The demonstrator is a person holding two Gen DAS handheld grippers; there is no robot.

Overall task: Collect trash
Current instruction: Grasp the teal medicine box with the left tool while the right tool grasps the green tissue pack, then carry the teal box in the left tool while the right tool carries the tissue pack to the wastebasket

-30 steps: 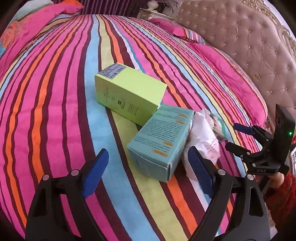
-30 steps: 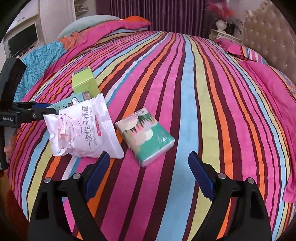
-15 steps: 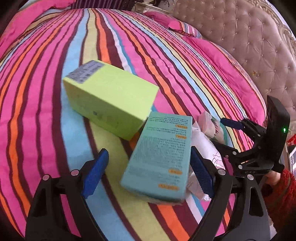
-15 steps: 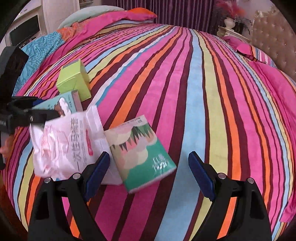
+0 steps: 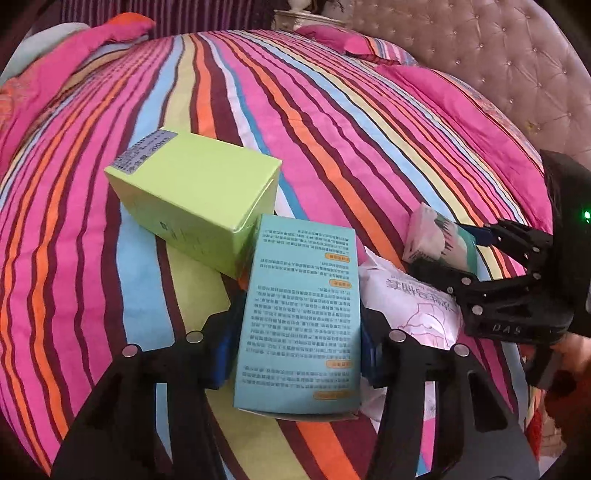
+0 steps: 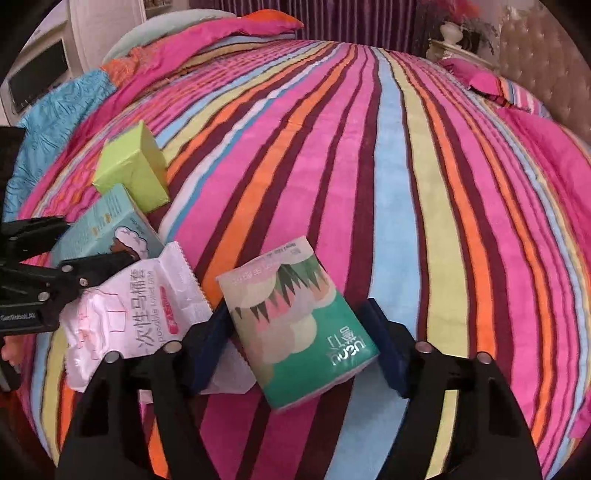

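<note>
**Both grippers closed on packaging on the striped bed**

We note the left gripper (image 5: 295, 343) clamped on a teal carton (image 5: 301, 317), its blue pads pressed against the carton's two long sides. The carton's printed face points up at the left wrist camera, and its far end touches a lime-green box (image 5: 195, 203) that lies on the striped bedspread (image 5: 332, 129). Just right of the carton we see a white and pink toilet seat cover packet (image 5: 410, 299), partly tucked under it.

We note the right gripper (image 6: 297, 341) pinching a green tissue pack (image 6: 299, 325). Both pads meet the pack's sides; we cannot tell whether it is lifted clear of the bedspread (image 6: 388, 166). From the left wrist view the same tissue pack (image 5: 439, 242) sits between the fingers of the right gripper (image 5: 472, 251), above the white packet.

From the right wrist view the white packet (image 6: 136, 314) lies just left of the tissue pack, touching the left pad. Behind it sits the teal carton (image 6: 107, 225) held by the left gripper (image 6: 74, 258), with the lime-green box (image 6: 129, 170) beyond it.

A tufted headboard (image 5: 480, 55) edges the bed on the right. Pink pillows (image 6: 229, 27) lie at the far side.
</note>
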